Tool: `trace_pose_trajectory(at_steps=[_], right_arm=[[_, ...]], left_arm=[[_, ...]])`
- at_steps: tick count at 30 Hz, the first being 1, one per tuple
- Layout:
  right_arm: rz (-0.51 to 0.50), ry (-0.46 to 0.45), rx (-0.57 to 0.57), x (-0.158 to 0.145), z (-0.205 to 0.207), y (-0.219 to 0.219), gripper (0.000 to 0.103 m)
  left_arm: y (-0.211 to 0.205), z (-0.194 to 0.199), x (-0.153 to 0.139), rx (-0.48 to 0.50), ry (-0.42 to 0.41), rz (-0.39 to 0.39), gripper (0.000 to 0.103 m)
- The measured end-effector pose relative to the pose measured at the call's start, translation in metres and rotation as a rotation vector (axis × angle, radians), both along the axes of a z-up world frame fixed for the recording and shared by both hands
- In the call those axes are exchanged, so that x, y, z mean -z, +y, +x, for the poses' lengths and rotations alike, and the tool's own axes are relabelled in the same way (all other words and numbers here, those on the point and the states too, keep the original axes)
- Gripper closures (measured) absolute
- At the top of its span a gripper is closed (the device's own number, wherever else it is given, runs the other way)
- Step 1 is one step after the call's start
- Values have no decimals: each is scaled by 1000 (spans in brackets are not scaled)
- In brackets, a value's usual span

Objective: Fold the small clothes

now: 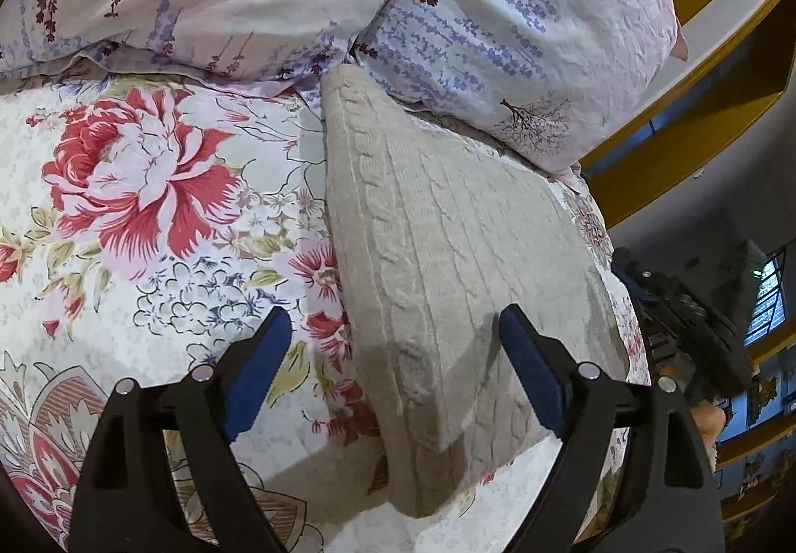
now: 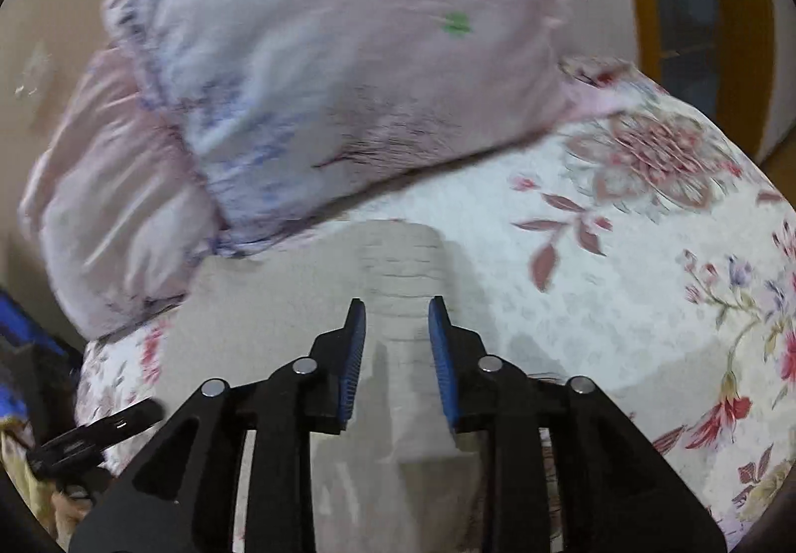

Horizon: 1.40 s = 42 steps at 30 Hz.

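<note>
The grey knitted sweater (image 1: 438,264) is lying folded on the flowery bed (image 1: 149,205) in mid-frame, both the left hand-held gripper (image 1: 393,329) and right hand-held gripper (image 2: 397,319) are hanging open and holding nothing, so pinching an edge probably comes next.

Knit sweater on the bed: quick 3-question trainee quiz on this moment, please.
1. True or false: the left gripper is clamped shut on the sweater.
2. What lies beyond the sweater, at the head of the bed? A) pillows B) a laptop C) a basket
3. Fill in: the bedsheet has a ____ print.

Key: 1 false, its jaws are wide open; 2 A, the pillows; 3 floral.
</note>
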State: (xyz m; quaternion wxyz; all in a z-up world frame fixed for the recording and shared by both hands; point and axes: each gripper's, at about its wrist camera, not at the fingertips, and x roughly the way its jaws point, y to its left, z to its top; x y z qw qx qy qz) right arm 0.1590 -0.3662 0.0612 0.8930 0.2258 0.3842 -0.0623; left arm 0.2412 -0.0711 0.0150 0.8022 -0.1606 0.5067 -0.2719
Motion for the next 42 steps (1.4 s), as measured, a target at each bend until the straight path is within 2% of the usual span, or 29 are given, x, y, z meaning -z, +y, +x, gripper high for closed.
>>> trace_pose_trajectory(at_steps=[1, 3, 5, 6, 9, 11, 13, 15, 16, 19, 23, 34, 36, 38, 42], right_arm=[[-4, 2, -30, -1, 2, 6, 70], [-18, 18, -65, 2, 5, 14, 56], [-40, 99, -88, 18, 11, 21, 53], [-51, 176, -98, 34, 17, 23, 52], [-74, 157, -100, 42, 15, 24, 50], [-19, 162, -91, 35, 13, 17, 50], [72, 117, -65, 23, 7, 4, 47], [153, 71, -38, 15, 1, -5, 33], [193, 52, -18, 12, -2, -13, 32], [252, 71, 20, 15, -2, -27, 32], [338, 113, 27, 30, 4, -37, 32], [456, 167, -10, 64, 18, -46, 33], [474, 155, -24, 65, 19, -45, 36], [493, 158, -52, 68, 21, -42, 45], [491, 154, -81, 68, 22, -38, 46]], left_arm=[[-1, 0, 0, 1, 2, 1, 18], [-3, 0, 1, 5, 4, 6, 18], [-5, -1, 2, 9, 2, 16, 17], [-6, -2, 2, 12, -3, 23, 17], [-8, -3, 1, 18, -8, 29, 16], [-8, -2, 0, 19, -8, 29, 16], [-7, -1, 0, 19, -3, 17, 16], [-6, 1, 0, 17, 2, 8, 14], [-6, 2, 0, 16, 7, 1, 14], [-5, 5, 2, 18, 26, -23, 14], [-7, 8, 3, 17, 27, -17, 14], [-26, 21, 10, 55, 42, -22, 14], [-30, 23, 12, 68, 50, -32, 14], [-32, 25, 14, 78, 64, -48, 14], [-34, 31, 15, 74, 66, -70, 14]])
